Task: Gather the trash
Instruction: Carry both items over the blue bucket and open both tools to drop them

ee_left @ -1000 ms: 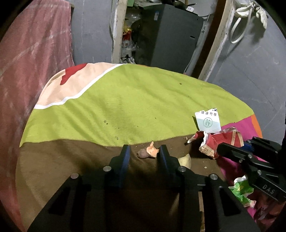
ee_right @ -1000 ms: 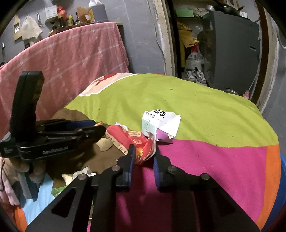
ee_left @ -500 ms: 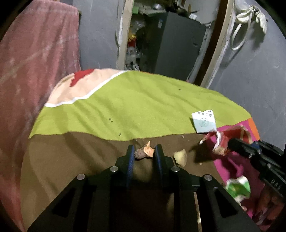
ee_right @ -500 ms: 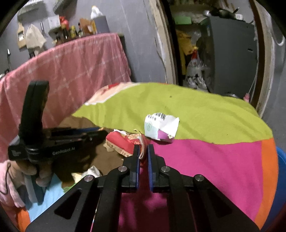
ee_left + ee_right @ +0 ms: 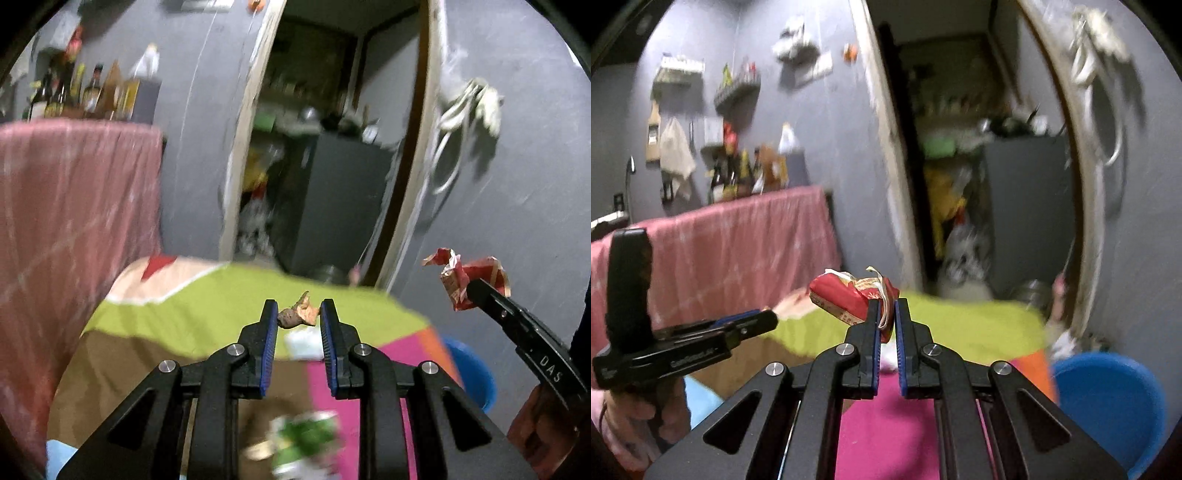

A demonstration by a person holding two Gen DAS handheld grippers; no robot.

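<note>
My left gripper (image 5: pixel 298 312) is shut on a small brown and orange scrap (image 5: pixel 297 314) and holds it in the air above the table. My right gripper (image 5: pixel 886 312) is shut on a crumpled red wrapper (image 5: pixel 849 295), also lifted; the wrapper also shows in the left wrist view (image 5: pixel 466 277). A white paper packet (image 5: pixel 304 341) lies on the green part of the cloth. A green and white wrapper (image 5: pixel 306 441), blurred, lies near the front.
The table has a cloth of green, brown, pink and orange patches (image 5: pixel 207 306). A blue bin (image 5: pixel 1108 406) stands at the right beside the table. A pink-covered counter (image 5: pixel 731 251) with bottles is at the left. A doorway with a dark cabinet (image 5: pixel 343 199) is behind.
Both grippers have risen from the table with their trash. The left one lifted the scrap, the right one lifted the red wrapper. The view now tilts up to the wall and doorway.
</note>
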